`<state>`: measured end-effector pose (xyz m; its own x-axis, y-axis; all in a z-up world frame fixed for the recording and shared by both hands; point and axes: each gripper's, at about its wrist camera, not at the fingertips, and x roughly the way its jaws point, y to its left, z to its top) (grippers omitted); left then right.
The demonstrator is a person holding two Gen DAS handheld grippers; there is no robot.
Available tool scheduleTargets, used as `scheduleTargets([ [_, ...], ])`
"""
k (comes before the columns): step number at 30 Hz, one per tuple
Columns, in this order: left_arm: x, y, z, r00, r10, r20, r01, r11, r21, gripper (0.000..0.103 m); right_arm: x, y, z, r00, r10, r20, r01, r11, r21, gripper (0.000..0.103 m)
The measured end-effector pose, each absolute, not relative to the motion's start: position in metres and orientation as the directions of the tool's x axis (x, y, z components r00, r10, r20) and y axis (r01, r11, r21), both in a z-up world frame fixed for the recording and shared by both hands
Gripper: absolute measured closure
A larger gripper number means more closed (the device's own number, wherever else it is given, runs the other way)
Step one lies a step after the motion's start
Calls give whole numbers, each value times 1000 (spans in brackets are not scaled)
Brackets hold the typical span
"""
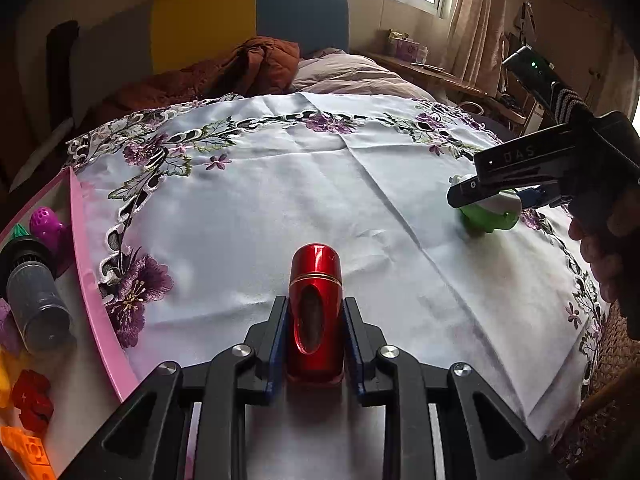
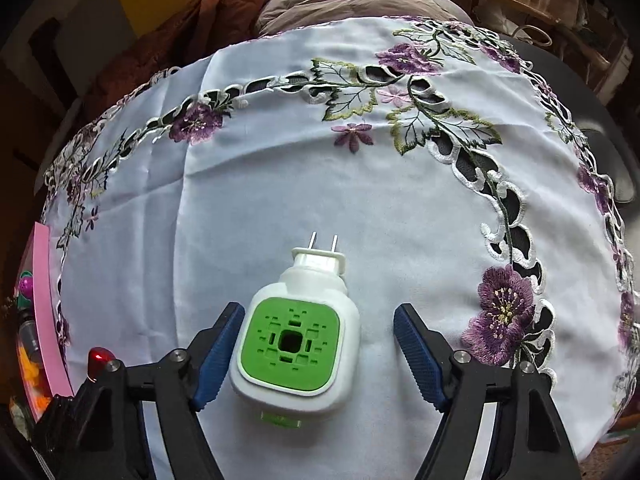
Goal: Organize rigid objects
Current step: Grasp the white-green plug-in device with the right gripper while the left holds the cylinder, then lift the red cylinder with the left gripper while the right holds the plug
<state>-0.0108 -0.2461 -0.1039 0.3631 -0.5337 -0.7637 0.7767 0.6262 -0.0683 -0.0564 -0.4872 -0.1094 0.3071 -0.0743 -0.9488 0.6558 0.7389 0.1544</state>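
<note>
My left hand-held gripper (image 1: 315, 334) is clenched on a red metallic cylinder (image 1: 315, 312), held just above the table's white embroidered cloth (image 1: 280, 208). My right hand-held gripper (image 2: 319, 354) is spread wide around a green-and-white plug-in device (image 2: 298, 338) lying on the cloth. A pink tray (image 1: 94, 292) of toys sits at the left.

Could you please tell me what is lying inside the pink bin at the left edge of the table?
Visible in the pink bin: a dark grey cylinder, a purple perforated piece, and red and orange blocks. Anything beneath them is covered.
</note>
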Motion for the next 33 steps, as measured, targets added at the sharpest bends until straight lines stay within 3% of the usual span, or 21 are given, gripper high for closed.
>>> scheduleTargets([
  [1,-11,-245,-104,362,-535,-763,776,627,-71,77,-54,-484,-109,304,-78,-949,640,755,143,50],
  [8,-11,-243,-104,365,-539,-759,776,627,-72,77,-33,-450,-81,465,-147,-873,472,876,104,51],
  [14,-12,-243,-104,369,-539,-757,776,627,-68,78,-20,-444,-108,348,-169,-922,424,905,-5,51],
  [20,-13,-242,-105,376,-543,-751,778,625,-61,78,-24,-454,-110,338,-106,-935,471,879,71,50],
  [33,-16,-242,-105,395,-541,-742,780,625,-40,77,-24,-446,-112,340,-127,-932,445,894,40,50],
])
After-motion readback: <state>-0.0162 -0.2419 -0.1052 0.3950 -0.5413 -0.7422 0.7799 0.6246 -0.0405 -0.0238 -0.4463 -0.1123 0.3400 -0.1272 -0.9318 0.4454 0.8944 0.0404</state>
